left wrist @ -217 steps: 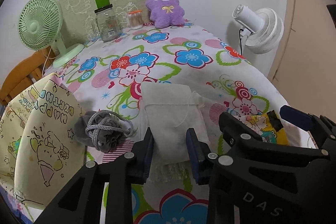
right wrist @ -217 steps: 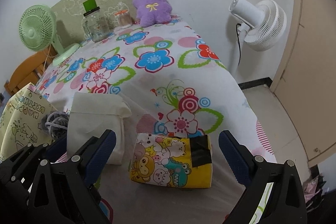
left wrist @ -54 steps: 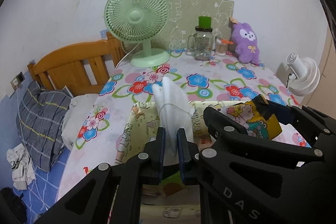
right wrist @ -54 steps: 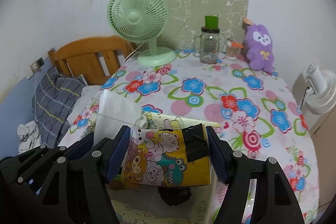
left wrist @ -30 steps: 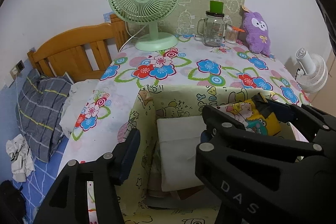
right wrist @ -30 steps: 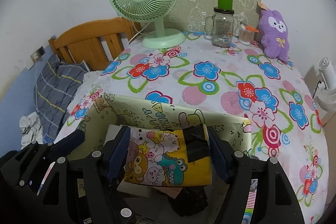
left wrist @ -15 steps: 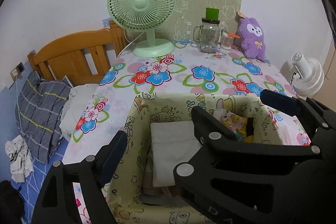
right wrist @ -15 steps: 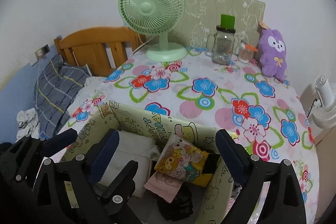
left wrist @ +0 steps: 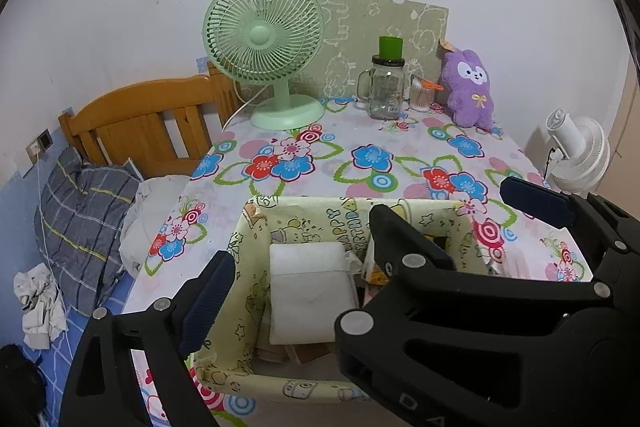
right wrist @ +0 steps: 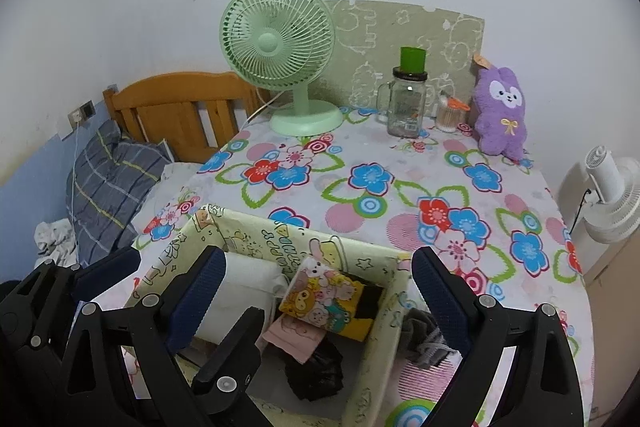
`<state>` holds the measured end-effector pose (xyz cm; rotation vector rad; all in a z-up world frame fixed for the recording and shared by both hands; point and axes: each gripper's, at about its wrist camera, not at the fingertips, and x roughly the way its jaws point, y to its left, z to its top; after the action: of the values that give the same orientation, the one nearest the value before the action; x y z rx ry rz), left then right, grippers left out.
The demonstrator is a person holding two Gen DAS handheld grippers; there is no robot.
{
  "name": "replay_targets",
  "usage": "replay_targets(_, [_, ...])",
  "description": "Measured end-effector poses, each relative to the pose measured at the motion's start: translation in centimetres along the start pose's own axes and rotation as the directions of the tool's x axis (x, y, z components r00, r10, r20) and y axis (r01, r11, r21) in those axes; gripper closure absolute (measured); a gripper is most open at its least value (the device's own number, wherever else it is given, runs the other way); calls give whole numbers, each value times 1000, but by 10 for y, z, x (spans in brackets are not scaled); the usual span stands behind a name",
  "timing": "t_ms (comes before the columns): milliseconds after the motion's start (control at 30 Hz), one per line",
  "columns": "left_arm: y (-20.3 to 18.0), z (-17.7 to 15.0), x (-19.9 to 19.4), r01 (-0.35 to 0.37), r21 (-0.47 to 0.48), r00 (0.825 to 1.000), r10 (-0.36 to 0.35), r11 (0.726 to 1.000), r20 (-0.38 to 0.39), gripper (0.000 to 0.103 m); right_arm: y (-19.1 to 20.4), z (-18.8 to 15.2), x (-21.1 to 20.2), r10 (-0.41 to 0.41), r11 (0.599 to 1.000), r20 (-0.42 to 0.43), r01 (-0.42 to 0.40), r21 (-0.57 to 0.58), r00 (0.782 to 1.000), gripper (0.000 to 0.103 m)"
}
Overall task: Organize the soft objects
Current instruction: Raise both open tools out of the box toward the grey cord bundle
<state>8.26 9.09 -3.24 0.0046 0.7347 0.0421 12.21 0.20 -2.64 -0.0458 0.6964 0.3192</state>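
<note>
White folded cloth pouch [left wrist: 308, 291] lies flat in the left half of the pale yellow cartoon-print fabric bin [right wrist: 256, 231], and the yellow cartoon-animal pouch [right wrist: 326, 301] leans tilted beside it on the right, over a pink cloth [right wrist: 294, 341] and a crumpled black item [right wrist: 318, 373]. A grey drawstring pouch [right wrist: 426, 345] sits on the floral tablecloth [right wrist: 360, 183] just outside the bin's right wall. Your left gripper [left wrist: 302, 253] hovers above the bin with its fingers spread wide and holding nothing. Your right gripper [right wrist: 316, 301] is above the bin too, fingers wide apart and empty. Farther back on the table stand a green desk fan [left wrist: 266, 45], a glass jar with a green cap [left wrist: 386, 85] and a purple plush rabbit [right wrist: 500, 111].
</note>
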Motion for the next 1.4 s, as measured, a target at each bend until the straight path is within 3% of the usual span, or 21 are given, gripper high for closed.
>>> replay_targets(1400, [-92, 5, -55, 78, 20, 991, -80, 997, 105, 10, -85, -10, -87, -99, 993, 90, 93, 68, 991, 7])
